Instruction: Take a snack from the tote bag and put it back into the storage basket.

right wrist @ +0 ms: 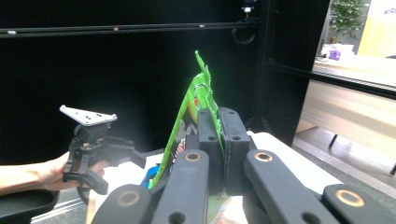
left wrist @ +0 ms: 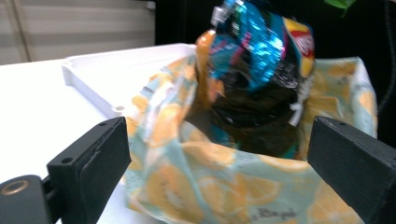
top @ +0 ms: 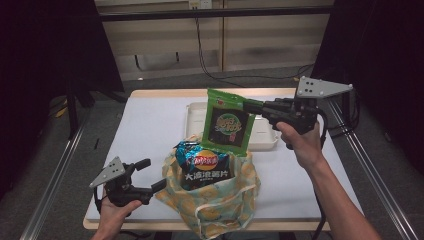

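Note:
My right gripper (top: pixel 247 105) is shut on the top right corner of a green snack packet (top: pixel 226 122), which hangs upright above the table. In the right gripper view the packet's edge (right wrist: pixel 198 93) is pinched between the closed jaws (right wrist: pixel 219 126). Below it stands a lemon-print cloth bag (top: pixel 220 205) with a blue chips packet (top: pixel 202 162) sticking out of its mouth. My left gripper (top: pixel 152 174) stands open just left of the bag. In the left gripper view the bag (left wrist: pixel 196 182) and the chips packet (left wrist: pixel 254 51) lie ahead between the wide jaws (left wrist: pixel 219 156), untouched by the pads.
A white tray (top: pixel 192 117) lies behind the cloth bag on the white table (top: pixel 150 135); its corner (left wrist: pixel 93 88) is left of the bag. Metal rails run along both sides of the table. Black curtains flank it, and cables hang at the back.

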{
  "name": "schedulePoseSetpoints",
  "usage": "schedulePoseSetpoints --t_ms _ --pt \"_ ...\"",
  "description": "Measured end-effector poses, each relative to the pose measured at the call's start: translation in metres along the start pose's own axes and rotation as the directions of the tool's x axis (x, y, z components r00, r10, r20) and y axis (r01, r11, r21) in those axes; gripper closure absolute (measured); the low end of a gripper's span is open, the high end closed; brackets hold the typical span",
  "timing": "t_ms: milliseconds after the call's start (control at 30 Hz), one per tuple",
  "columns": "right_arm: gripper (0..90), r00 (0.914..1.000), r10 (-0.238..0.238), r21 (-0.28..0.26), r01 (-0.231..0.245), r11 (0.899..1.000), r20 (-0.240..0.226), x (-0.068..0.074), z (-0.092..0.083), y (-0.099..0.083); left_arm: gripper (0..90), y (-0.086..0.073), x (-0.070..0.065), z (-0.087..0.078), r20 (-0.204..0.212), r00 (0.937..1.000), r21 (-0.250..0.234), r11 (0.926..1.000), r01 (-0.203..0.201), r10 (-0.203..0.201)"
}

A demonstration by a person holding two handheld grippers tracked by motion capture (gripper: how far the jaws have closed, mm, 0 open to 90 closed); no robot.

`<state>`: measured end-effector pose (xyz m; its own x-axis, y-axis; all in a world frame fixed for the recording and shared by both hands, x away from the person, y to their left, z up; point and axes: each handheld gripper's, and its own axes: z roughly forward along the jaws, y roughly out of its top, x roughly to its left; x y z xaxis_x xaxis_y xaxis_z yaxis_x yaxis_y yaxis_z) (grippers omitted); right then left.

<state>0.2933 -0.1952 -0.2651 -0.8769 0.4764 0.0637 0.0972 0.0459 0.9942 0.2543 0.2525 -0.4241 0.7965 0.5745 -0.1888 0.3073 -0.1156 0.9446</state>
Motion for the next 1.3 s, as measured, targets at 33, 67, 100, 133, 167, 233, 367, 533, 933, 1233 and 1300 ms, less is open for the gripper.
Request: schedulePoseSetpoints --t_ms 33,67,100,133,167,233,367,533,933,1233,1300 --pt "89.0 1.0000 -0.001 0.003 0.001 1.000 0.003 -0.003 0.000 0.002 5.5 -0.001 0.001 0.000 0.004 0.9999 0.003 0.9999 0.013 -0.013" --pt "88.9 0.9999 -0.005 0.010 0.004 1.000 0.010 -0.006 0.001 0.003 5.0 -0.002 0.003 0.001 0.010 0.9999 0.006 0.9999 0.012 -0.012" --pt "89.0 0.9999 -0.007 0.016 0.007 1.000 0.012 -0.009 0.002 0.004 4.6 -0.003 0.004 0.002 0.012 0.9999 0.017 0.9998 0.011 -0.011" --pt "88.9 0.9999 -0.009 0.021 0.009 1.000 0.014 -0.016 0.004 0.006 3.3 -0.005 0.005 0.003 0.024 0.9997 0.028 0.9996 0.007 -0.008" --pt "89.0 0.9999 -0.003 0.020 0.003 1.000 0.016 -0.021 0.006 0.006 3.3 -0.007 0.007 0.005 0.043 0.9991 0.029 0.9996 0.005 -0.006" --pt "89.0 0.9999 0.002 0.021 -0.002 1.000 0.017 -0.026 0.008 0.006 3.3 -0.009 0.007 0.007 0.018 0.9995 0.056 0.9982 0.025 -0.026" --pt "89.0 0.9995 0.008 0.035 -0.009 0.999 0.030 -0.040 0.017 0.006 3.3 -0.011 0.012 0.006 0.027 0.9993 0.058 0.9980 0.025 -0.027" --pt "89.0 0.9991 0.019 0.025 -0.020 0.999 0.039 -0.052 0.023 0.010 3.3 -0.018 0.015 0.008 -0.006 0.9997 0.105 0.9942 0.023 -0.023" --pt "89.0 0.9931 0.016 0.038 -0.021 0.999 0.116 -0.086 0.039 0.013 3.7 -0.017 0.018 0.002 -0.055 0.9984 0.087 0.9961 -0.010 0.014" --pt "89.0 0.9896 0.026 0.094 -0.040 0.995 0.142 -0.110 0.063 -0.009 3.7 -0.015 0.020 0.000 -0.054 0.9984 0.073 0.9973 -0.012 0.016" --pt "89.0 0.9895 0.029 0.108 -0.045 0.993 0.142 -0.116 0.069 -0.015 3.7 -0.014 0.020 -0.003 -0.079 0.9964 0.085 0.9961 -0.022 0.028"
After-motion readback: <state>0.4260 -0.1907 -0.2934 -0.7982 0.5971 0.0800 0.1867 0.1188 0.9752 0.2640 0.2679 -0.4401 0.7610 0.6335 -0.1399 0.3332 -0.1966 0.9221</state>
